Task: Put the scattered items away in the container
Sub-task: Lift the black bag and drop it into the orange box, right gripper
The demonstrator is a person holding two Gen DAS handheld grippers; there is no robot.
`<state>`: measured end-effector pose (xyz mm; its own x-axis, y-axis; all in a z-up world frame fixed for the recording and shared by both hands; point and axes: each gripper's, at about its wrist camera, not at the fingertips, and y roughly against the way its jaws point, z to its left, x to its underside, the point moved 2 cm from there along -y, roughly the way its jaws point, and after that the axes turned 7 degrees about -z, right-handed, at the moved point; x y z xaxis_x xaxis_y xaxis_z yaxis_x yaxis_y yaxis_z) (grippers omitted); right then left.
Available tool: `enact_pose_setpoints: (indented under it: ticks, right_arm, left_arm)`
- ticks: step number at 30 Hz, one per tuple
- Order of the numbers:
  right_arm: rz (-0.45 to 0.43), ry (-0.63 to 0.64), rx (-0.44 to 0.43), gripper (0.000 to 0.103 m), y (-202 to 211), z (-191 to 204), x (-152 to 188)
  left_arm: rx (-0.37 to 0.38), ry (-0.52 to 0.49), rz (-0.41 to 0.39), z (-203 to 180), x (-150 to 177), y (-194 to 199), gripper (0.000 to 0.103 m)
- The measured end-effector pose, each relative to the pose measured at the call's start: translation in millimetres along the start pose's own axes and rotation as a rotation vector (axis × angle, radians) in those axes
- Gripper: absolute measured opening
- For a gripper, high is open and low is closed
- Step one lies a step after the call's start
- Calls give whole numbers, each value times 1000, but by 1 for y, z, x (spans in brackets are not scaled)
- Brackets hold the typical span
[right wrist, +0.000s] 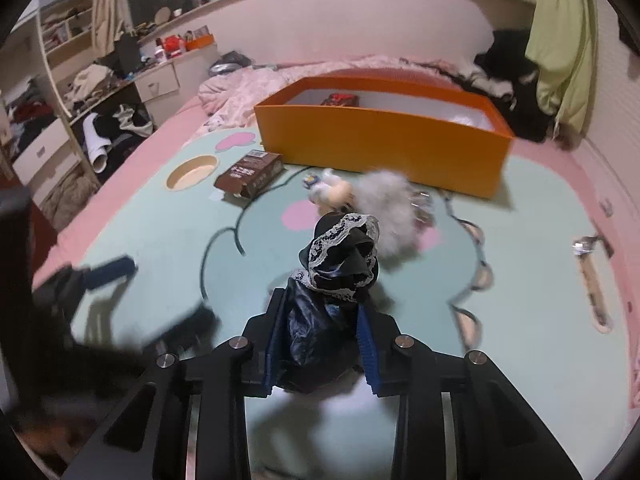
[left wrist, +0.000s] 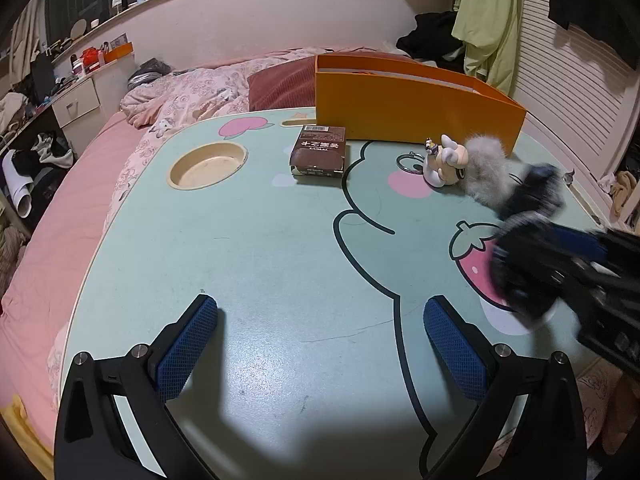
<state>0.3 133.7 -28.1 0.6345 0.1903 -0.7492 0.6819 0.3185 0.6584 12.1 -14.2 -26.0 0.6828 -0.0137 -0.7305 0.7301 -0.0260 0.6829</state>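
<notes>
Right gripper (right wrist: 320, 344) pinches a black lace-trimmed cloth (right wrist: 340, 256) above the near table (right wrist: 520, 280); left gripper (left wrist: 320, 344) stands wide, empty. Carry high over the fluffy keychain (right wrist: 388, 200) (avoid snagging) to the far orange box (right wrist: 380, 136).

near table (left wrist: 260, 248): bare, open passage | before orange box (right wrist: 376, 144): brown carton (right wrist: 250, 176), toy figure (right wrist: 332, 192), grey fluff (right wrist: 388, 204) block the way | box top: open
</notes>
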Motion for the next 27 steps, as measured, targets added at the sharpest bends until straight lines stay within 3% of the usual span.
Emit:
enact_pose_setpoints:
  ticks: [3, 4, 6, 7, 8, 14, 25, 27]
  right_arm:
    - [-18, 1, 25, 34, 12, -15, 12]
    - [-32, -17, 30, 40, 16, -23, 16]
    - [-46, -53, 47, 65, 18, -34, 21]
    - [-42, -84, 50, 83, 16, -40, 24]
    - [-39, -114, 38, 86, 14, -45, 26]
    - [-90, -204, 12, 87, 21, -61, 25]
    - [-64, -85, 85, 89, 8, -43, 16]
    - [-78, -58, 85, 85, 8, -38, 14]
  left_arm:
    - [0, 0, 0, 0, 0, 0, 103]
    - [0, 0, 0, 0, 0, 0, 103]
    - [0, 0, 0, 0, 0, 0, 103]
    - [0, 0, 0, 0, 0, 0, 103]
    - [0, 0, 0, 0, 0, 0, 103]
    - [0, 0, 0, 0, 0, 0, 103]
    - [1, 0, 0, 0, 0, 0, 103]
    - [1, 0, 0, 1, 1, 0, 103]
